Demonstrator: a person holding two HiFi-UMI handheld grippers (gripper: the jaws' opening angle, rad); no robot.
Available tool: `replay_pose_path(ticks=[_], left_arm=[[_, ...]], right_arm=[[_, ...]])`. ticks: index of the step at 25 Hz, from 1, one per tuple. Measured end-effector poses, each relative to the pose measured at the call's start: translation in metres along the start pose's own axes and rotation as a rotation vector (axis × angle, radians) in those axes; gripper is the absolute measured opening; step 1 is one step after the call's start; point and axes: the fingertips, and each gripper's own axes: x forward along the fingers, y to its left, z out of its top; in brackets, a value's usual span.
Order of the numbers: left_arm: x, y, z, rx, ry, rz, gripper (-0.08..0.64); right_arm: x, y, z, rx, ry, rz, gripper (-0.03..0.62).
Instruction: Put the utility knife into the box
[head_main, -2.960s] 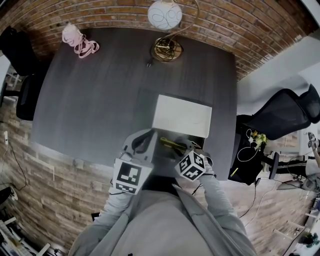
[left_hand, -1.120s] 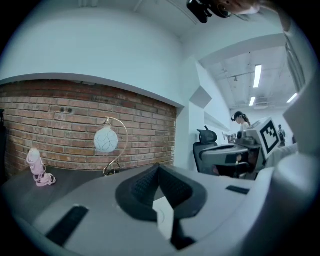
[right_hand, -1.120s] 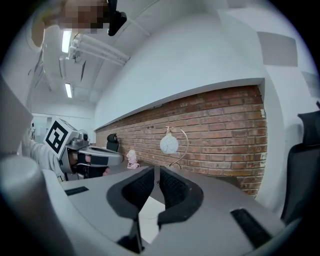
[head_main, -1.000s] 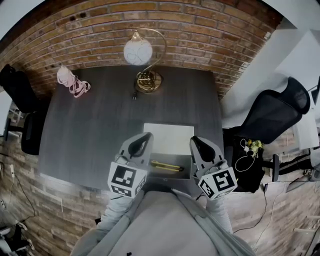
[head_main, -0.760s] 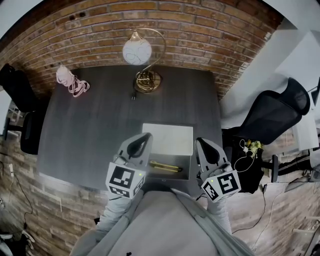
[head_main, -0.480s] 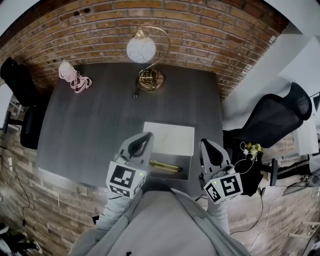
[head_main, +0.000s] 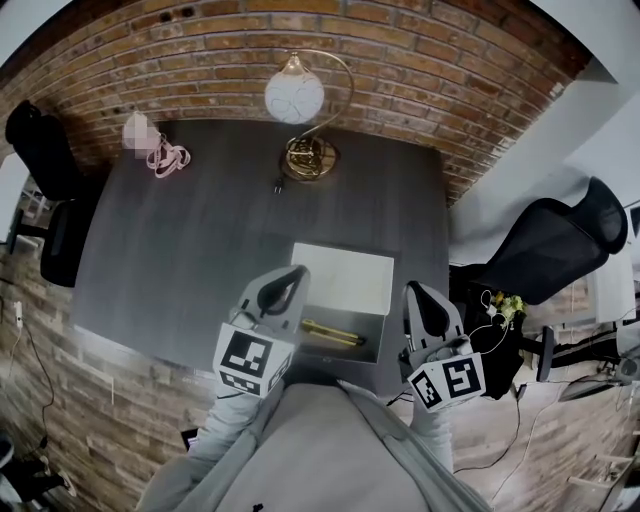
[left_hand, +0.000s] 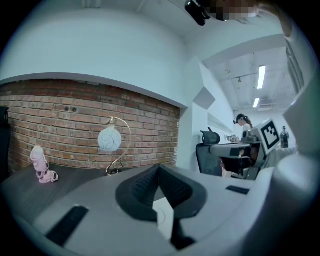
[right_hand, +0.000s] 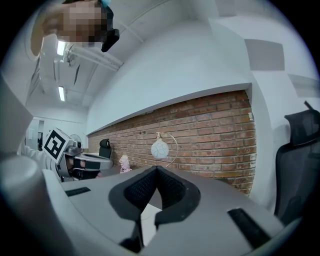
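Note:
The yellow utility knife (head_main: 334, 332) lies flat inside the open grey box (head_main: 372, 352) at the near edge of the dark table. The box's white lid (head_main: 343, 277) stands open behind it. My left gripper (head_main: 291, 272) hovers at the box's left side, its jaws closed together with nothing between them. My right gripper (head_main: 414, 290) is to the right of the box, past the table's right edge, jaws also closed and empty. In the left gripper view the left gripper (left_hand: 159, 169) points toward the lamp; a strip of white lid (left_hand: 164, 219) shows below its tips.
A gold lamp with a white globe (head_main: 296, 98) stands at the table's far edge, before the brick wall. A pink object (head_main: 166, 156) lies at the far left corner. Black office chairs stand at the right (head_main: 556, 250) and left (head_main: 42, 152).
Three seconds ago my right gripper was over the box at the knife. It has since drawn back to the right, and the knife stays in the box. The left gripper barely moved.

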Motion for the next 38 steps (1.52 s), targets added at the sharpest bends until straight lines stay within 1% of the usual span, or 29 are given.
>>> replay_pose_path(ticks=[20,32,38], left_arm=[[-0.004,0.003,-0.004,-0.004,0.002,-0.002,0.02],[-0.006,0.004,-0.006,-0.006,0.006,-0.007,0.021],[-0.008,0.006,-0.009,-0.008,0.013,0.002,0.021]], right_arm=[[0.002,0.007,-0.006,-0.01,0.019,-0.001,0.017],[0.003,0.014,-0.01,-0.019,0.043,0.016,0.017],[0.003,0.016,-0.013,-0.016,0.049,0.022,0.017]])
